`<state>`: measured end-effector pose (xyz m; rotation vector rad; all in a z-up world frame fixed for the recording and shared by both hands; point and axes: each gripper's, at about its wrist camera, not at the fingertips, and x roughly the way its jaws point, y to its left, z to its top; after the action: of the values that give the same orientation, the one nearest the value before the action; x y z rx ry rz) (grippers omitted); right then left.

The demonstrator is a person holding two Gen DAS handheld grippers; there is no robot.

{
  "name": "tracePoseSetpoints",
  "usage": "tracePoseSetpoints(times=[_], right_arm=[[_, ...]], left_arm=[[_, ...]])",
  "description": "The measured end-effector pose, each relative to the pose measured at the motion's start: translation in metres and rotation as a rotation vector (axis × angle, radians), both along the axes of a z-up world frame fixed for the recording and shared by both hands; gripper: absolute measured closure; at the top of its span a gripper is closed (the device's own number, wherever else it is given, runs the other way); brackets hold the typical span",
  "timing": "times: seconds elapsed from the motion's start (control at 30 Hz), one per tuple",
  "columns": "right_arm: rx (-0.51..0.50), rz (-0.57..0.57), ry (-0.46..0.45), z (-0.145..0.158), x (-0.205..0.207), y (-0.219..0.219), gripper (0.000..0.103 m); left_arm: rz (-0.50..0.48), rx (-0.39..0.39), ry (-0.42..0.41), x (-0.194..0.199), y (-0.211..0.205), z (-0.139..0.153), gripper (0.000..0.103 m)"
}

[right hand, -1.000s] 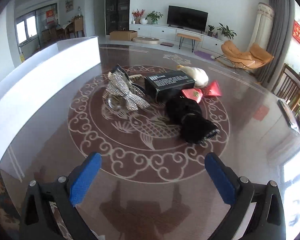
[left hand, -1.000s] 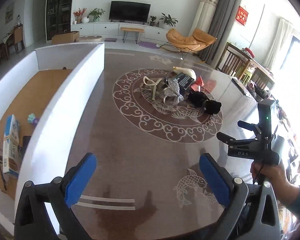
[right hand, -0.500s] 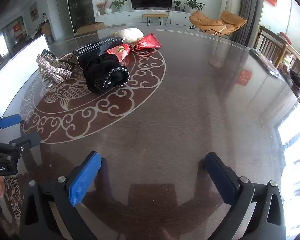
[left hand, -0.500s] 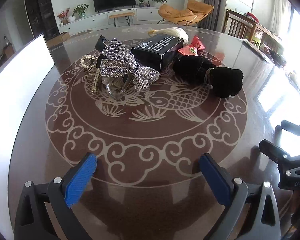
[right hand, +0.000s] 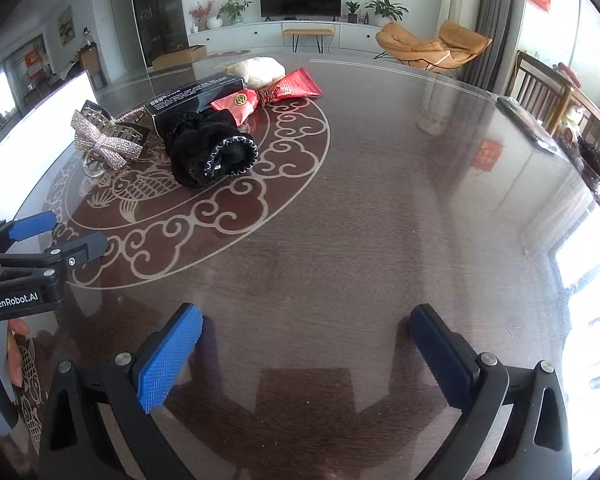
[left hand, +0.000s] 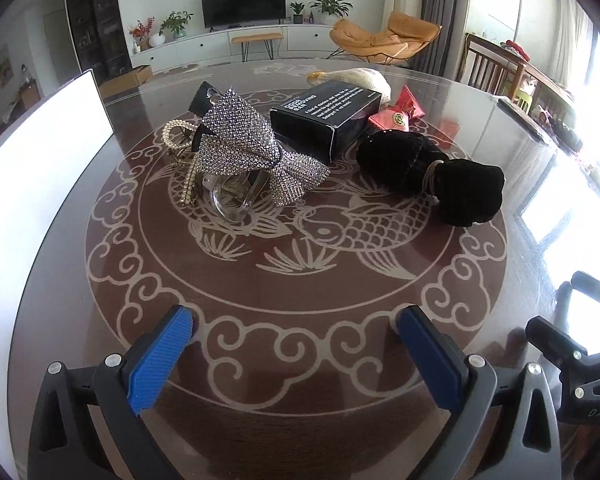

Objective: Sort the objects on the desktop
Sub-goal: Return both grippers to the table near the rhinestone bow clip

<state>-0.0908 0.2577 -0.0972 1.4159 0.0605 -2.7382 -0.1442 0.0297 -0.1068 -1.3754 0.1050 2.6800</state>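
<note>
Handling notes: both the left gripper [left hand: 294, 350] and right gripper [right hand: 306, 350] hover with fingers wide and empty over the desk [right hand: 380, 208]. The rhinestone bow clip [left hand: 256, 152] lies mid-desk, touching the black box [left hand: 326, 118]. Judge it light, stiff and snag-prone; grip its narrow centre knot.
</note>
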Motion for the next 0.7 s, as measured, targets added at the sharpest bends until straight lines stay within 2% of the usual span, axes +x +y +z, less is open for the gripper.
tracePoseSetpoints(times=[0.7], right_arm=[[0.000,0.001,0.000,-0.0003,0.0002,0.0003,0.000]], left_arm=[[-0.014,0.004,0.000,-0.0001,-0.0015,0.0003,0.000]])
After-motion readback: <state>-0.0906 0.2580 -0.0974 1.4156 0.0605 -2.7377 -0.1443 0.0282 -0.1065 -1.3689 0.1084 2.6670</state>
